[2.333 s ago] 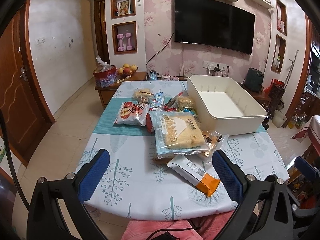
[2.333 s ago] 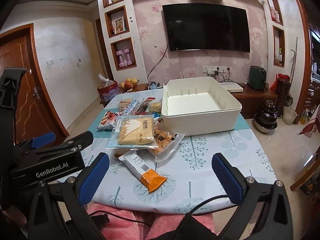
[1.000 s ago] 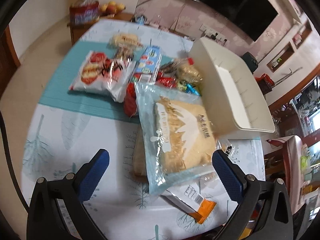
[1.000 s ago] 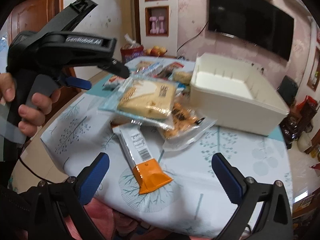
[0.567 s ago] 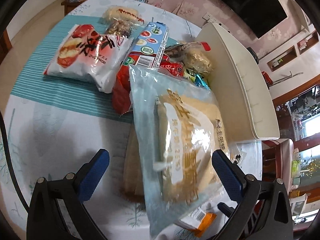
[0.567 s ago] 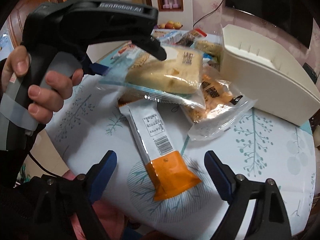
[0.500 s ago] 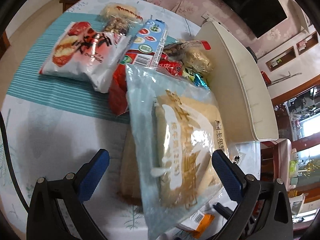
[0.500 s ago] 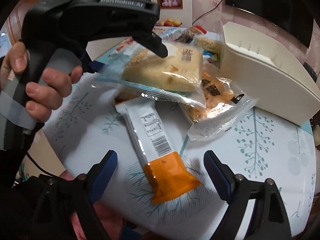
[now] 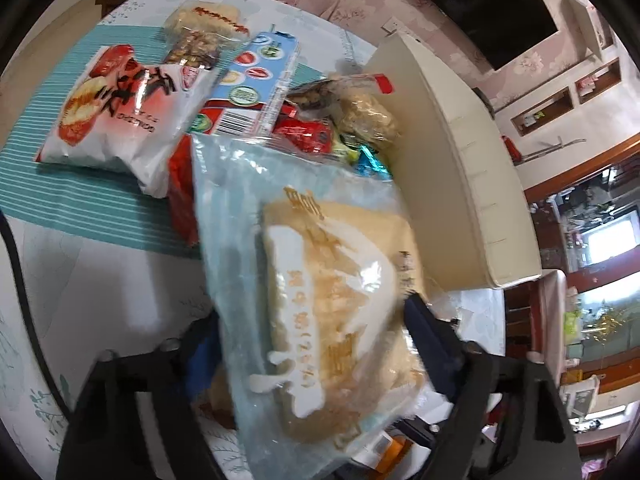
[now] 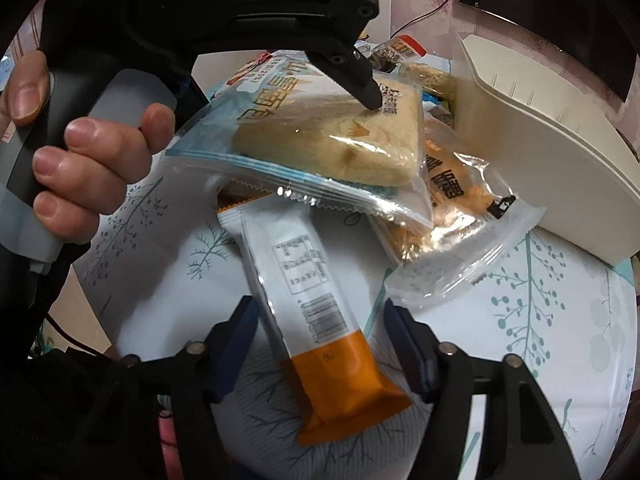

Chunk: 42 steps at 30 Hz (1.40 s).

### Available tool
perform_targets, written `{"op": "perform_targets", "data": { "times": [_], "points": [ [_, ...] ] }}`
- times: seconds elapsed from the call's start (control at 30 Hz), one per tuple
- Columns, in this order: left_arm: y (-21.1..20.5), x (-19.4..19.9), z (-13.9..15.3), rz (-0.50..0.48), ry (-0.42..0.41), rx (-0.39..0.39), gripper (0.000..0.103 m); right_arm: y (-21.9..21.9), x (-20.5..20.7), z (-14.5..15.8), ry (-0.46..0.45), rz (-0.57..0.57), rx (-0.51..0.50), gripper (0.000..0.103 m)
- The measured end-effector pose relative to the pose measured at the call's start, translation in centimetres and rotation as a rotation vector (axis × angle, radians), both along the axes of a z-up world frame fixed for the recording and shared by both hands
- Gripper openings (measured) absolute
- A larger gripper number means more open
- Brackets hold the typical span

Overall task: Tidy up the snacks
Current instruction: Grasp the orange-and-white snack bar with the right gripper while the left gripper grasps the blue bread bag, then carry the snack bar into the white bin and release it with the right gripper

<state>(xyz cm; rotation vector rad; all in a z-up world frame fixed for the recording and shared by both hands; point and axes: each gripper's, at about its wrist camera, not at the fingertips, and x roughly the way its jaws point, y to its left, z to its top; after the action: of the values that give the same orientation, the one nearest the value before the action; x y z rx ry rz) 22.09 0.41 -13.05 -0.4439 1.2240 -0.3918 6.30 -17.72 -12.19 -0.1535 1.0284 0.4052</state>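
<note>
**Both grippers down on the snack pile**

Left wrist view: the left gripper [image 9: 312, 344] sits low over the heap, its blue-padded fingers [image 9: 424, 320] on either side of the pale-blue bread packet [image 9: 320, 280], which fills the gap between them. The picture is blurred here, so whether the pads press the wrapper I cannot tell. Beyond the packet lie a white-and-red bag [image 9: 120, 116], a blue carton [image 9: 252, 80], red wrappers [image 9: 304, 132] and a clear pack of biscuits [image 9: 364, 108], all on the teal runner [image 9: 60, 196]. The cream bin [image 9: 460, 172] stands just to the right of the pile, empty as far as its inside shows.

Right wrist view: the right gripper [image 10: 320, 344] has its jaws about half closed around the white-and-orange bar [image 10: 316, 308], a pad close to each side; contact is not clear. The bar lies flat on the leaf-print tablecloth [image 10: 560, 340], its far end tucked under the bread packet [image 10: 320, 140]. The left gripper [image 10: 360, 88] comes in from above, one black tip resting on the packet's top, the person's left hand [image 10: 84, 160] round its grey handle. A clear packet of orange crackers [image 10: 460, 216] lies against the cream bin [image 10: 540, 152].
</note>
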Motion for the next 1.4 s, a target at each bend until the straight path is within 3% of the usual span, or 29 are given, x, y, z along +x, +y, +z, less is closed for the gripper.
{"op": "perform_targets", "data": {
  "times": [0.17,0.2,0.67,1.0,1.4],
  "points": [
    [-0.1,-0.3,0.2,-0.001,-0.006,-0.016,0.063,0.0,0.5,0.1,-0.016,-0.009,-0.025,0.049],
    [0.0,-0.3,0.1,-0.002,-0.004,-0.031,0.057,0.0,0.5,0.1,-0.018,-0.011,-0.027,0.048],
    [0.6,-1.4,2.0,-0.005,-0.047,-0.041,0.034,-0.6,-0.8,0.6,-0.020,-0.014,-0.021,0.044],
    [1.4,-3.2,4.4,0.009,-0.098,0.003,0.030,-1.0,-2.8,2.3,-0.059,-0.011,-0.019,0.043],
    [2.3,-5.5,10.9,0.006,-0.247,0.031,0.030,-2.3,-3.9,5.4,-0.116,-0.055,0.017,0.042]
  ]
}}
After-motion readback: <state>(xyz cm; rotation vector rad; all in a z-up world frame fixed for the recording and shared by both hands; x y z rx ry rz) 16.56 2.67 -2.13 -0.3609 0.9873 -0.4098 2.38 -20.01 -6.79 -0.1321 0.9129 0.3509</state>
